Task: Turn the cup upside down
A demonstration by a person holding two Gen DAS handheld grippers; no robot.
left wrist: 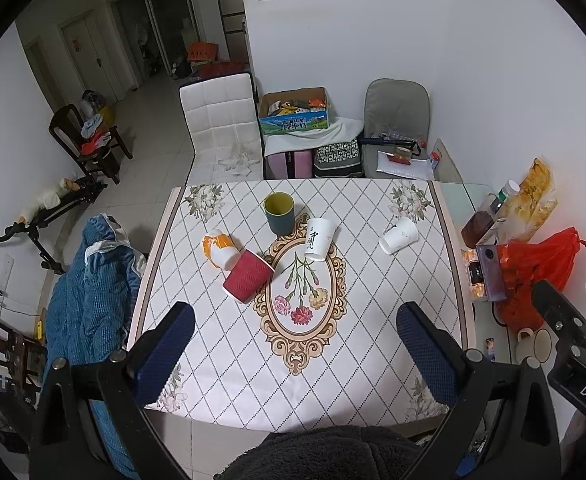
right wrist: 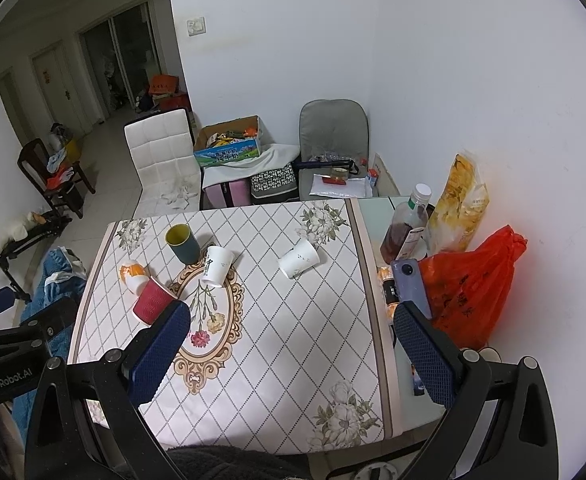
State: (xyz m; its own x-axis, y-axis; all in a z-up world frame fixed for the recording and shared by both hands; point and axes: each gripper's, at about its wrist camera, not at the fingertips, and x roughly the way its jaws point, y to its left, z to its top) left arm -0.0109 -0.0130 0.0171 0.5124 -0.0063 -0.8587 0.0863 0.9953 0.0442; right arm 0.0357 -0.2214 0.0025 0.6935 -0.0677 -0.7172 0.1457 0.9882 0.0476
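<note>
Several cups sit on the patterned tablecloth (left wrist: 373, 320). A dark green cup (left wrist: 279, 213) (right wrist: 183, 243) stands upright with its mouth up. A white cup with black writing (left wrist: 319, 238) (right wrist: 217, 265) stands upside down. A red ribbed cup (left wrist: 248, 276) (right wrist: 153, 295), an orange-and-white cup (left wrist: 219, 247) (right wrist: 133, 274) and a plain white cup (left wrist: 399, 235) (right wrist: 299, 263) lie on their sides. My left gripper (left wrist: 295, 320) is open and empty above the near table. My right gripper (right wrist: 291, 320) is open and empty, also high above the near table.
At the table's right edge stand an orange plastic bag (right wrist: 473, 284), a phone (right wrist: 413, 282), a bottle (right wrist: 407, 226) and a yellow snack bag (right wrist: 459, 204). A white chair (left wrist: 221, 120), a grey chair (left wrist: 397, 116) and a cardboard box (left wrist: 295, 110) stand behind. Blue fabric (left wrist: 89, 288) lies left.
</note>
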